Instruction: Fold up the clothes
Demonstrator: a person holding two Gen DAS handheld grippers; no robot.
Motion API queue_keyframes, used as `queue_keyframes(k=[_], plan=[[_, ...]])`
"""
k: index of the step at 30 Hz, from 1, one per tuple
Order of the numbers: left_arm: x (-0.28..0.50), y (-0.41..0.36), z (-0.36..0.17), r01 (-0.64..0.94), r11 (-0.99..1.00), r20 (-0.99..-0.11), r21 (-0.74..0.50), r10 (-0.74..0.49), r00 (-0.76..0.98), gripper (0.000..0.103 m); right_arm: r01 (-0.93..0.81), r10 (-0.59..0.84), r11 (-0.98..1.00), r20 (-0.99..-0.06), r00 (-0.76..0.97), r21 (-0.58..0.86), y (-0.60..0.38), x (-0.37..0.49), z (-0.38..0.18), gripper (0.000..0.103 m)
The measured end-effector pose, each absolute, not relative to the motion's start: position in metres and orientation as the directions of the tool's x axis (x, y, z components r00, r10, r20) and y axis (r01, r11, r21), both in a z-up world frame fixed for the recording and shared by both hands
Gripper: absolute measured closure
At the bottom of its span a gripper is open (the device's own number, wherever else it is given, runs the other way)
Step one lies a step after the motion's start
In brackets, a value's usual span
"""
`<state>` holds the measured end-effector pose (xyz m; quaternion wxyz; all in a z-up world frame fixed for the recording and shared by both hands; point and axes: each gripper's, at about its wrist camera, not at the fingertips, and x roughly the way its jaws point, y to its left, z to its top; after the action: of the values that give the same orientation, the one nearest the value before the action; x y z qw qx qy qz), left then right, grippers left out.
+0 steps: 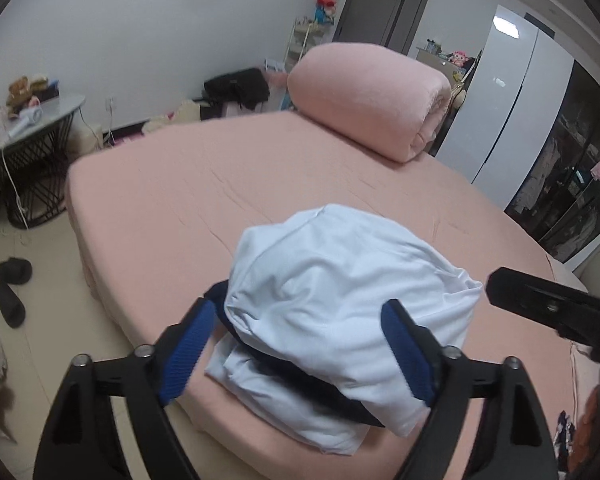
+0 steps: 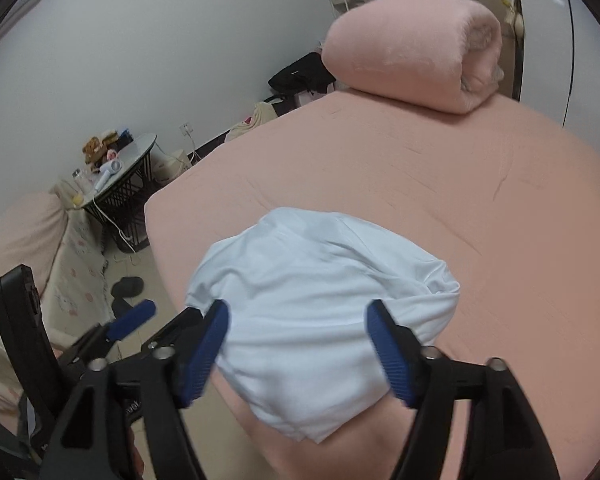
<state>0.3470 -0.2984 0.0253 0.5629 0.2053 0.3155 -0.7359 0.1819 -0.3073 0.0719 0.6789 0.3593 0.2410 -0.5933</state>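
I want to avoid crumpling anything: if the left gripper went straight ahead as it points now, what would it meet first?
Most likely the white garment, bundled on the pink bed directly between the open left gripper fingers; depth is uncertain.

No text, label or number can be read in either view. Small print on one hand-held gripper (image 2: pixel 300 354) is too blurred to make out

We see a bed (image 1: pixel 260 184) under a pink sheet, with a rolled pink quilt (image 1: pixel 372 100) at its far end and a plain white wall (image 1: pixel 140 32) behind. On the left stands a round side table (image 1: pixel 32 120) on a pale tiled floor (image 1: pixel 48 280) with black slippers (image 1: pixel 12 288). Far right are a white wardrobe (image 1: pixel 512 112) and a dark door (image 1: pixel 384 16).
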Motion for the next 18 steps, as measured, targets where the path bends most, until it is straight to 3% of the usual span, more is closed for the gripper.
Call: queue_keyframes(k=[2,7,18], plan=[[0.345,-0.293,0.028,0.975,-0.138,-0.666,-0.173,-0.713,-0.22,0.011,0.978,-0.646,0.035,-0.742,0.179,0.205,-0.301,0.19,0.082,0.024],[0.351,-0.287,0.032,0.968,-0.128,-0.688,-0.216,-0.683,-0.244,0.005,0.984,-0.658,-0.007,-0.742,0.13,0.179,-0.278,0.195,0.102,0.023],[0.335,-0.239,0.07,0.971,-0.171,-0.659,-0.169,-0.713,-0.241,0.002,0.995,-0.73,-0.003,-0.68,-0.07,-0.098,-0.207,0.222,0.135,0.023]])
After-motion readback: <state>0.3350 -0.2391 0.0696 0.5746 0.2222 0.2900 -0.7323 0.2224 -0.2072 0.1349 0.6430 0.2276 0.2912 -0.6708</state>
